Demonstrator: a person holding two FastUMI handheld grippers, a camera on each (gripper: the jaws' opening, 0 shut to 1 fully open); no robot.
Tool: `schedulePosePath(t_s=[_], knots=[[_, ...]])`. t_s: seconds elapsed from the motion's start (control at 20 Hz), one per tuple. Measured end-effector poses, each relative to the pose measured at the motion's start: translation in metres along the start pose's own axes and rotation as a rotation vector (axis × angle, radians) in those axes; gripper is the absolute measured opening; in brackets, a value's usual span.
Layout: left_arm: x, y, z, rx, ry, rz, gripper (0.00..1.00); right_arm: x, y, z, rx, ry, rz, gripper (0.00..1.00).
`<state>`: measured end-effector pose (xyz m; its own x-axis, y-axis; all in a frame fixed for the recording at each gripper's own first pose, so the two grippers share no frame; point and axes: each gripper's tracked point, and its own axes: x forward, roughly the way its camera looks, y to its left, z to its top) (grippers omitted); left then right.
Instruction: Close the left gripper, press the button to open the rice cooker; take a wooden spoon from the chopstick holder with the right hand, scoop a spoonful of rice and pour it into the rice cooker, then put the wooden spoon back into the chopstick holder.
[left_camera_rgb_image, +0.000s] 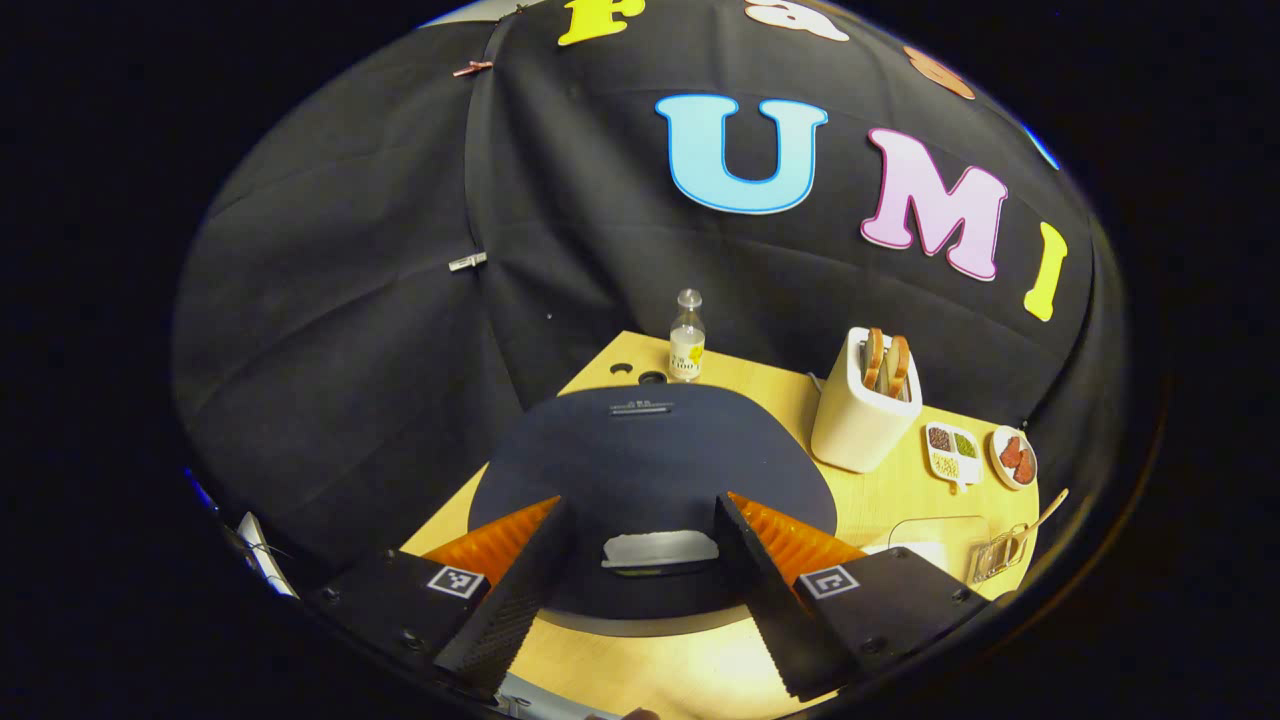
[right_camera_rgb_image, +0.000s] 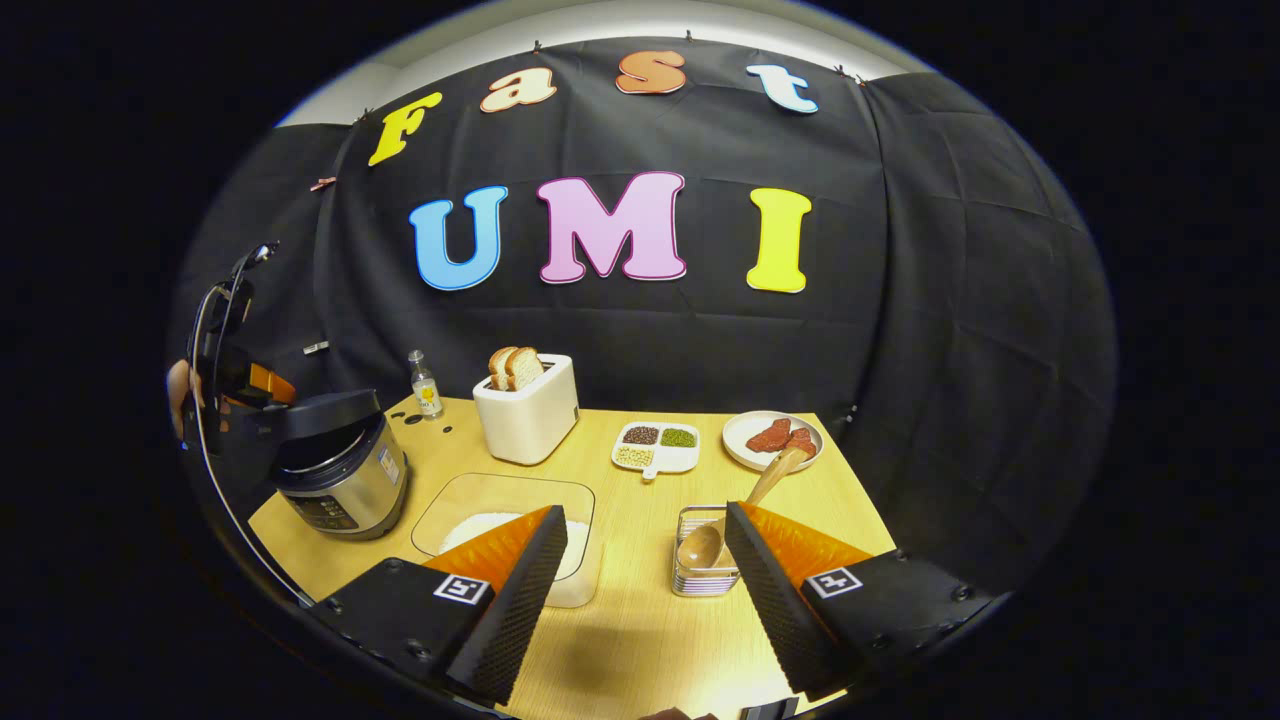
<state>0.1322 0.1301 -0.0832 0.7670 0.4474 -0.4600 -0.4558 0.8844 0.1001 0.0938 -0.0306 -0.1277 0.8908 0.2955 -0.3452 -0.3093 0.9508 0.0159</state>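
I am hovering my left gripper (left_camera_rgb_image: 640, 570), jaws wide open and empty, over the rice cooker (left_camera_rgb_image: 650, 460) at frame centre; they must close before pressing its button (left_camera_rgb_image: 660, 549).

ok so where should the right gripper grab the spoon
On the handle, the bare stretch above the holder. The spoon leans bowl-down in the holder, its handle slanting up and away toward the meat plate. The open right gripper could probably come from above, fingers across the handle.

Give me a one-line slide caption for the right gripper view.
Open right gripper faces the wooden spoon in its chopstick holder, rice cooker still closed.
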Motion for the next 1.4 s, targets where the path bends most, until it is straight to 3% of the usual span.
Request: schedulePosePath(t_s=[0.2,0.75,0.9,1.15,1.35,1.4], knots=[[0.015,-0.004,-0.032,0.020,0.051,0.005,0.98,0.005,0.000,-0.005,-0.013,0.014,0.027,0.99],[0.014,-0.002,-0.034,0.019,-0.074,0.045,0.99,0.016,-0.012,-0.018,-0.018,0.060,0.115,0.98],[-0.025,-0.002,0.009,0.063,-0.255,0.065,0.96,0.013,-0.016,0.007,-0.021,0.007,0.097,0.99],[-0.122,-0.042,0.062,0.122,-0.486,-0.070,0.96,-0.005,-0.013,0.051,-0.025,-0.100,0.018,0.99],[-0.187,-0.071,0.064,0.095,-0.555,-0.244,0.95,-0.044,-0.004,0.099,-0.023,-0.214,-0.073,0.98],[-0.198,-0.074,0.061,0.087,-0.556,-0.278,0.91,-0.056,-0.003,0.106,-0.025,-0.237,-0.103,0.99]])
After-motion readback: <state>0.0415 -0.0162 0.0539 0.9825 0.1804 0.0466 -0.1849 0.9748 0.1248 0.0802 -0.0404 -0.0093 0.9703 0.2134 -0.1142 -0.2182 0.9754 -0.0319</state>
